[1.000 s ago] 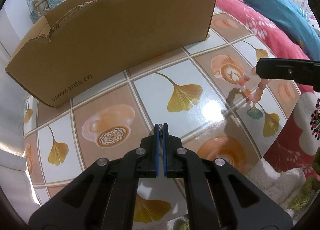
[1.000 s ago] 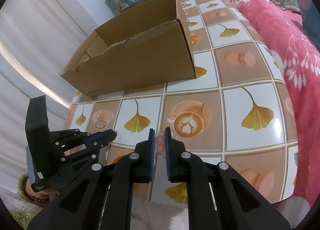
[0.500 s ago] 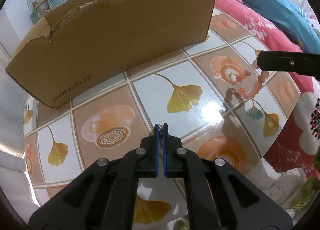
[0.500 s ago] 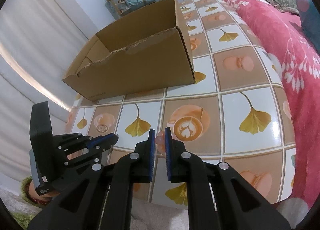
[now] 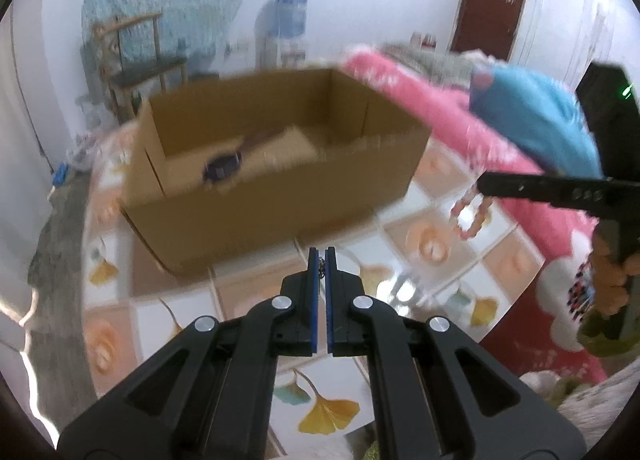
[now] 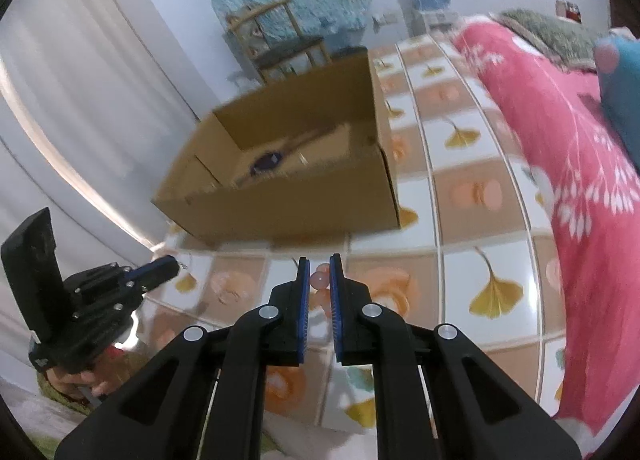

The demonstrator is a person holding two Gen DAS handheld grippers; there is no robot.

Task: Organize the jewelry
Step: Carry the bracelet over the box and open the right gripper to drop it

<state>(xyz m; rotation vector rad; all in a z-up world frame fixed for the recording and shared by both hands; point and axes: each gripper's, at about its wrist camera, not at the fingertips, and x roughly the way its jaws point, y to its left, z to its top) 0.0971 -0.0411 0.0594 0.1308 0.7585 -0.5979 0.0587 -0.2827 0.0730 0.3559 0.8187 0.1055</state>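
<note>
The left hand-held gripper (image 5: 320,256) is clenched on something tiny and dark, perhaps a fine chain, too small to name. The right hand-held gripper (image 6: 319,280) grasps a pink bead bracelet (image 5: 471,213), which dangles in the air to the right of the cardboard box (image 5: 276,196). Half a second ago both grippers sat low over the tiled worktop (image 6: 472,228), seeing only the box's outer wall. Now both have risen, and the views, blurred by motion, look over the rim into the open box. A dark watch (image 5: 222,169) already lies inside it. My reading is that the pickup is done and both pieces are being carried toward the box, with the drop into it yet to come.
</note>
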